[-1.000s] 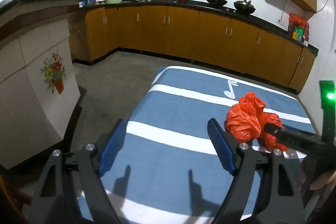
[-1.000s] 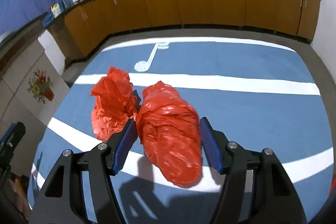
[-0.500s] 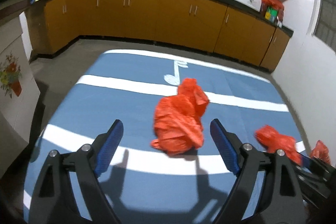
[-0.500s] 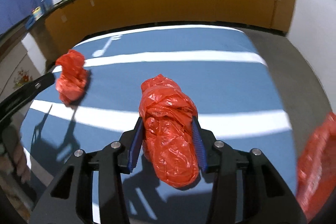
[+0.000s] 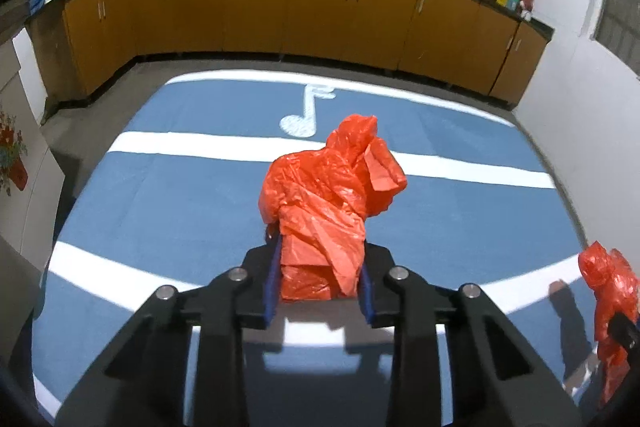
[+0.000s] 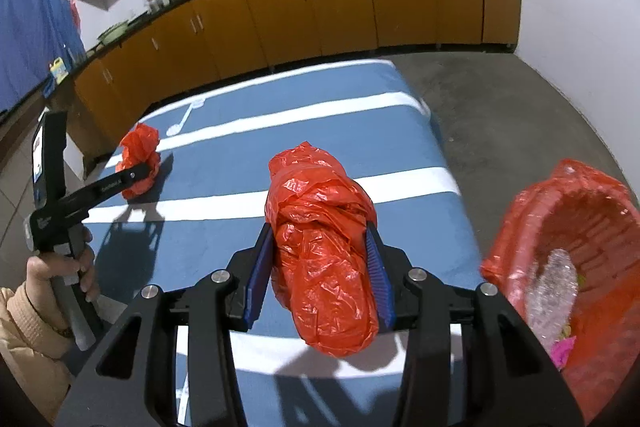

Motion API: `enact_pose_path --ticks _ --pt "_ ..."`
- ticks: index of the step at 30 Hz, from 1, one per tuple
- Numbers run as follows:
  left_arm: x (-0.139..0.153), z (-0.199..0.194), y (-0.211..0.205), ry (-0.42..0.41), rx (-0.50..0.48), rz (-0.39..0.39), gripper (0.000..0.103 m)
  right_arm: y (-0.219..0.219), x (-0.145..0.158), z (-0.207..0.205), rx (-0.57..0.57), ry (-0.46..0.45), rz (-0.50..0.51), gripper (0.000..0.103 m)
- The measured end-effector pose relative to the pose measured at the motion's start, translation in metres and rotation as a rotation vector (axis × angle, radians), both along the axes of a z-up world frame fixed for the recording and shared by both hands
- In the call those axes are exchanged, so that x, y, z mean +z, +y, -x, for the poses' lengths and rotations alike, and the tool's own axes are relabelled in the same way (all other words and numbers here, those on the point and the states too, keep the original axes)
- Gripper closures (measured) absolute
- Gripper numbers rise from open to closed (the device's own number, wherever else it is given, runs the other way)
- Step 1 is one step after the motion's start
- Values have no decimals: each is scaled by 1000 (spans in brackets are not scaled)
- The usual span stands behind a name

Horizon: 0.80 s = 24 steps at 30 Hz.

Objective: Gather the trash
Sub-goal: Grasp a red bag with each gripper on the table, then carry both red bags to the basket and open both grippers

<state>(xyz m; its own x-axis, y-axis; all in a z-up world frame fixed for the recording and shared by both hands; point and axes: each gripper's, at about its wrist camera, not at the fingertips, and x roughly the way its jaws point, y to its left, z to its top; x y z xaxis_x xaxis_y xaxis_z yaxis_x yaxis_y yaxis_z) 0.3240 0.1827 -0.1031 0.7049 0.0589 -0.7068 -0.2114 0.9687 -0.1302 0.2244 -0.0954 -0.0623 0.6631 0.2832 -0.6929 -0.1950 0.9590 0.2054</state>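
Observation:
My left gripper (image 5: 318, 267) is shut on a crumpled red plastic bag (image 5: 328, 203) over the blue striped table (image 5: 160, 195). It also shows in the right wrist view (image 6: 140, 157), held by the left gripper (image 6: 150, 167). My right gripper (image 6: 320, 263) is shut on a bulging red plastic bag (image 6: 324, 255) and holds it above the table's right part (image 6: 224, 231). That bag also shows at the lower right of the left wrist view (image 5: 612, 307). A red bin lined with a red bag (image 6: 576, 267) stands to the right of the table.
The bin holds a clear crumpled plastic bottle (image 6: 554, 291) and a pink scrap (image 6: 560, 351). Orange kitchen cabinets (image 5: 280, 7) run along the far wall. Grey concrete floor (image 6: 500, 107) lies beyond the table's right edge. A tiled counter (image 5: 16, 155) stands at the left.
My left gripper has closed on the crumpled red bag. My right gripper, shut on the bulging bag, has swung right, and the red bin has come into view.

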Motion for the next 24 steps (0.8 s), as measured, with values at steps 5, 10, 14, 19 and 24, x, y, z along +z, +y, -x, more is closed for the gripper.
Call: enact_pose_path --ticks 5,10,14,19,24 --pt "31 32 -31 -72 -68 -4 73 -18 18 17 -55 -47 -24 58" --pt "62 64 -68 -133 -148 17 73 -43 36 43 -126 -105 -29 58" --pt "79 87 -97 -165 -210 6 73 -63 48 62 -181 -145 -32 58" --pt "94 107 -130 -194 -291 3 73 -88 62 86 -245 -198 -19 58" --pt "104 124 -168 -209 -374 15 73 -106 73 108 -300 -250 10 58"
